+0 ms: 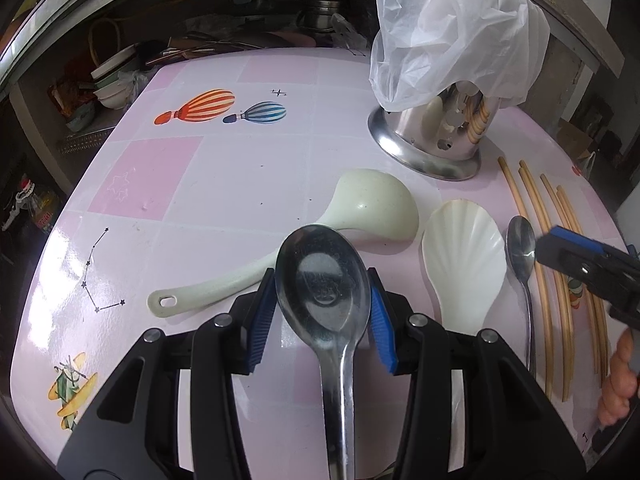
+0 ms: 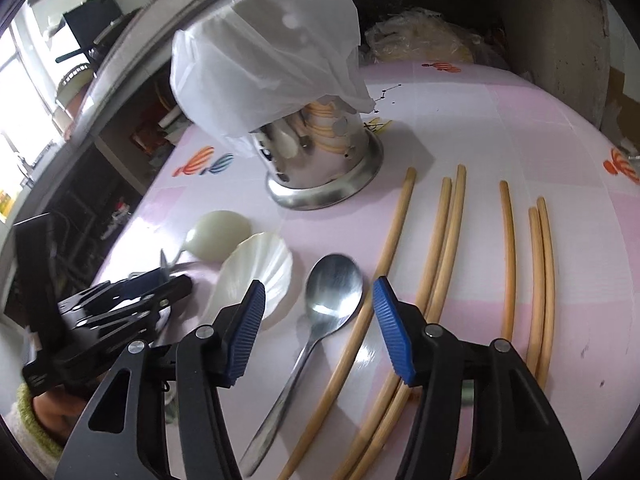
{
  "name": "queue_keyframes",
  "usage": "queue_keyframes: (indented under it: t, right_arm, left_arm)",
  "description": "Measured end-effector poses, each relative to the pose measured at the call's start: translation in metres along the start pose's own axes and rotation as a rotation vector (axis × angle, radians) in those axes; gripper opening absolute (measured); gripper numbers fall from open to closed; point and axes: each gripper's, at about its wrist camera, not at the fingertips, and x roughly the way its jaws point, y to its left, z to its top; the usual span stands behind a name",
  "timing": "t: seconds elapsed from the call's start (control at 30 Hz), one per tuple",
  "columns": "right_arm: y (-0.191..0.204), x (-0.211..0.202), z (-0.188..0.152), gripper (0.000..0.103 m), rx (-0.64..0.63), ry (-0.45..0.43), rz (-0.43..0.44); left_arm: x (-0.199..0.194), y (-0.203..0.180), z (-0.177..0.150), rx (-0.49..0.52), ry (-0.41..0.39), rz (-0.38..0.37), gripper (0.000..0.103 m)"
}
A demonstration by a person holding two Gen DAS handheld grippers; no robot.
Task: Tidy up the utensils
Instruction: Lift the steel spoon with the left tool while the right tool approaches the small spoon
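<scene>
Small steel teaspoon [image 2: 335,290] lies lengthwise between the right gripper [image 2: 319,332]'s half-open, empty jaws; left gripper [image 1: 323,312] clasps a large steel spoon [image 1: 322,280].

Left gripper [image 1: 323,308] jaws clamp large steel spoon [image 1: 322,280] above table [image 1: 200,200].

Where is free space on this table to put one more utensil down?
Free: the wide patch left of the cream ladle, toward the balloon prints. Crowded: between the steel holder and the chopsticks, where the shell spoon and small spoon lie.
</scene>
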Motion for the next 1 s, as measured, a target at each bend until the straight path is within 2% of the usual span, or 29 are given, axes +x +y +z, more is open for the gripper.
queue_keyframes:
  t: [0.23,0.47,0.53,0.7,0.87,1.0]
  right_arm:
    - [0.007,0.018,0.009,0.049,-0.082,0.024,-0.051]
    - [0.018,0.023,0.007,0.045,-0.155,0.047,-0.057]
    - [0.021,0.025,0.006,0.041,-0.173,0.055,-0.059]
    - [0.023,0.026,0.004,0.037,-0.177,0.064,-0.062]
    - [0.011,0.025,0.009,0.027,-0.104,0.074,-0.001]
    - [0.002,0.027,0.015,0.013,-0.059,0.091,0.033]
  left_arm:
    - [-0.001,0.002,0.000,-0.013,0.003,-0.016,0.042]
    - [-0.001,0.003,0.000,-0.016,0.002,-0.019,0.042]
    - [-0.001,0.004,0.000,-0.021,0.002,-0.022,0.042]
    - [-0.001,0.004,0.001,-0.024,0.002,-0.025,0.042]
    - [-0.001,0.004,0.001,-0.024,0.002,-0.025,0.042]
    - [-0.001,0.004,0.001,-0.026,0.002,-0.027,0.042]
